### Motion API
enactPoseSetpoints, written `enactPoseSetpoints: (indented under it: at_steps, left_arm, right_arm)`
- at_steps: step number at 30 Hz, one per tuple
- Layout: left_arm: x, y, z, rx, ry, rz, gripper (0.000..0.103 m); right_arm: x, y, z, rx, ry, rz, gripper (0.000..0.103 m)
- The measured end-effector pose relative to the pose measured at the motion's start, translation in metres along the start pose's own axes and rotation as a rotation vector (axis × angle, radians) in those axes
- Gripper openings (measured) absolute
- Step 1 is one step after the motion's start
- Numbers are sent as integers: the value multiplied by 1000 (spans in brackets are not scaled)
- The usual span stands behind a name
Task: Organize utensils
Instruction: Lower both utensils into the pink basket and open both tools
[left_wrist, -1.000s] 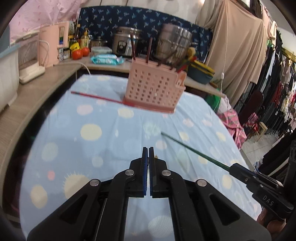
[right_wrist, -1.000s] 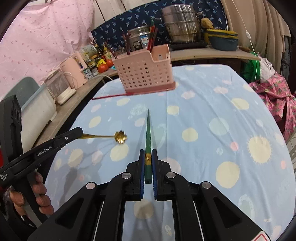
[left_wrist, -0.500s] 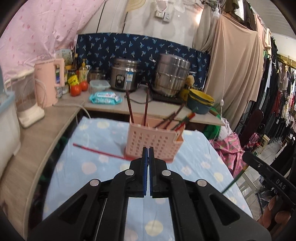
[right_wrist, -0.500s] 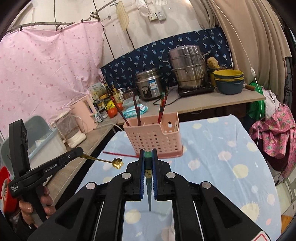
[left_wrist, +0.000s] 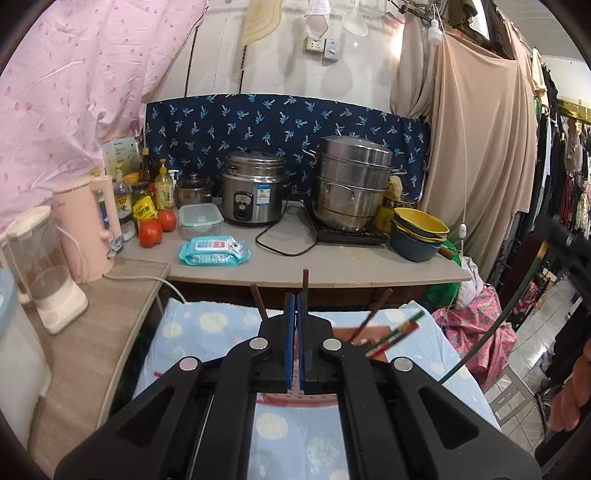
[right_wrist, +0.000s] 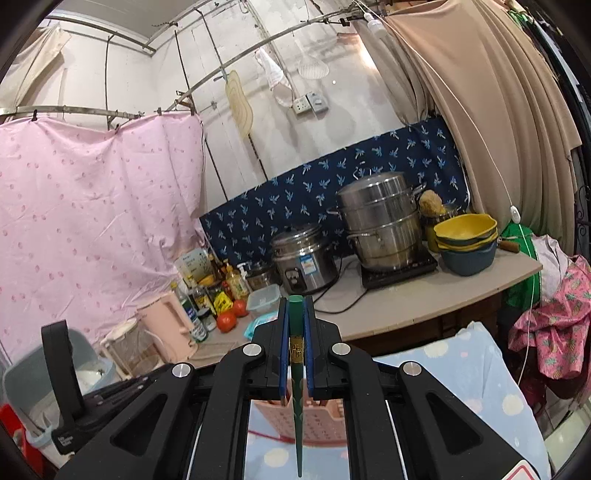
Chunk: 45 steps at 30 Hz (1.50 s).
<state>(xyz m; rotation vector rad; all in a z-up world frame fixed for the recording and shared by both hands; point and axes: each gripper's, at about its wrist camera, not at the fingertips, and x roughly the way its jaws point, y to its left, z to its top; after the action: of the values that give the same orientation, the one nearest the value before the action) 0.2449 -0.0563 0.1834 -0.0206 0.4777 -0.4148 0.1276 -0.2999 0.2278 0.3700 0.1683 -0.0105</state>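
Note:
My right gripper (right_wrist: 295, 306) is shut on the thick end of a green chopstick (right_wrist: 297, 424), whose tip hangs down over the pink slotted basket (right_wrist: 321, 421). In the left wrist view that green chopstick (left_wrist: 491, 332) curves down at the right from the right gripper (left_wrist: 554, 240). My left gripper (left_wrist: 295, 306) is shut. The gold spoon it held a moment ago is hidden now. The basket (left_wrist: 373, 332) is mostly behind its fingers, with several chopsticks (left_wrist: 395, 332) standing in it. A red chopstick (right_wrist: 266, 435) lies on the blue dotted tablecloth (left_wrist: 207, 332).
Behind the table runs a counter (left_wrist: 351, 273) with a rice cooker (left_wrist: 255, 195), a steel steamer pot (left_wrist: 354, 184), stacked bowls (left_wrist: 417, 232), a wipes pack (left_wrist: 214, 251), a pink kettle (left_wrist: 88, 229) and a blender (left_wrist: 44, 266). Clothes hang at the right.
Both grippers have risen and tipped up, so the views swing from the tabletop to the counter and wall. The basket now sits low behind the fingers, and the green chopstick points down at it.

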Motion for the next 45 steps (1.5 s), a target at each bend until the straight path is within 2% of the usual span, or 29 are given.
enactPoseSetpoints:
  at_steps: [4, 8, 16, 22, 29, 31, 36, 45]
  left_arm:
    - [24, -1, 8, 16, 28, 17, 1]
    - [48, -1, 3, 30, 76, 34, 1]
    - [76, 5, -12, 17, 127, 36, 1]
    - [85, 7, -19, 10, 143, 31, 1]
    - [89, 7, -22, 1, 143, 18, 2]
    - [87, 8, -23, 3, 134, 30, 4]
    - [81, 19, -23, -42, 125, 40, 18]
    - [66, 44, -35, -70, 119, 71, 19]
  right_arm:
    - [24, 1, 23, 14, -61, -22, 7]
    - [50, -1, 26, 25, -76, -45, 7]
    - [100, 1, 2, -11, 10, -67, 7]
    - [121, -4, -22, -26, 91, -73, 7]
    - [130, -2, -38, -63, 165, -75, 7]
    - [127, -3, -40, -64, 163, -80, 11]
    - [120, -4, -40, -61, 165, -82, 17]
    - [99, -4, -52, -90, 179, -77, 18]
